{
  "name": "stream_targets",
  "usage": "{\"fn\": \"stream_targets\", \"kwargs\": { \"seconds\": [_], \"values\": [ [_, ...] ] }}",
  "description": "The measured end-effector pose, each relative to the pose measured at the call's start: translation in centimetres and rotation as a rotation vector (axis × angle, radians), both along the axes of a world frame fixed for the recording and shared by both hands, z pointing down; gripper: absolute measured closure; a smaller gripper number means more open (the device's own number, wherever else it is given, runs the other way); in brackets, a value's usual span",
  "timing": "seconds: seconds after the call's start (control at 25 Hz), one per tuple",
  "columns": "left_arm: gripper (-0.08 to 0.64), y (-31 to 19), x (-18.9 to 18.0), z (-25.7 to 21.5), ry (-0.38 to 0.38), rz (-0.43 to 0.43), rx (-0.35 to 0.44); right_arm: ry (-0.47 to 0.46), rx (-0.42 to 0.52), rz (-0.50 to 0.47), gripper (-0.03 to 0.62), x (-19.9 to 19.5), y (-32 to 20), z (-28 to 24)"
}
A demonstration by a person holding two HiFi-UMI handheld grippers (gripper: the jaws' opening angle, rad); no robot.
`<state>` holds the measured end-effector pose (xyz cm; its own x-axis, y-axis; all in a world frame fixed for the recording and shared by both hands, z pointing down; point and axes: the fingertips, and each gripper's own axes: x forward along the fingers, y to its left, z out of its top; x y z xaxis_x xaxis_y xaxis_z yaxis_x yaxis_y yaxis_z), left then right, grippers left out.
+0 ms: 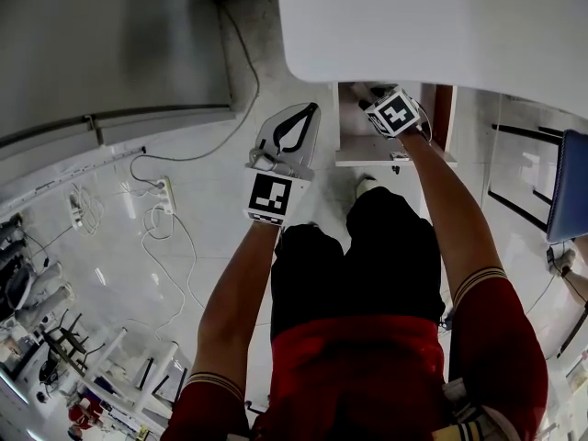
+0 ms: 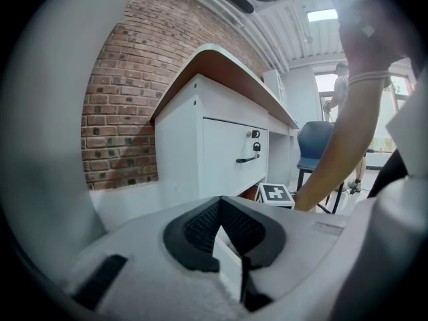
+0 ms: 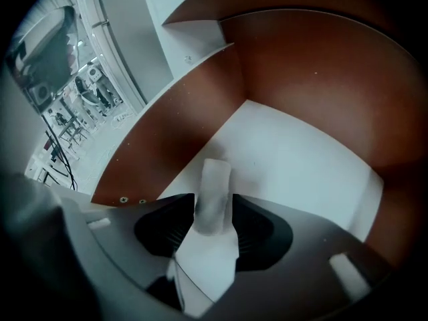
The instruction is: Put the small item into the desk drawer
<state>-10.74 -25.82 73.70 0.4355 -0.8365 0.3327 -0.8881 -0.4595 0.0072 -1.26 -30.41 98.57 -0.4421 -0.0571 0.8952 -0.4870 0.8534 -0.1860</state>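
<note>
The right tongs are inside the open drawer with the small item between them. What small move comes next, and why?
Probably draw the right gripper straight back out of the drawer. Its tongs look parted round the small whitish item, already over the drawer floor, so it should stay behind.

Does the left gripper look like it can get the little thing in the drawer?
Probably not right now. The left gripper hangs outside the drawer, jaws together, while the right gripper is in the way inside it, with the small item between its open jaws.
</note>
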Motion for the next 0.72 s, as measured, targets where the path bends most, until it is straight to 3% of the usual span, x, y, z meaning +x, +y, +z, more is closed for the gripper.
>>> {"fn": "stream_targets", "kwargs": {
  "seconds": [0.4,0.72],
  "values": [
    [0.554,0.8,0.6,-1.7,0.012,-0.007,-0.071,-0.115,0.057,0.008,0.403,-0.2,0.5,-7.2],
    [0.554,2.4,0.7,-6.6,0.036,-0.012,-0.091,-0.277,0.145,0.054,0.477,-1.2,2.2,-18.6]
  ]
}}
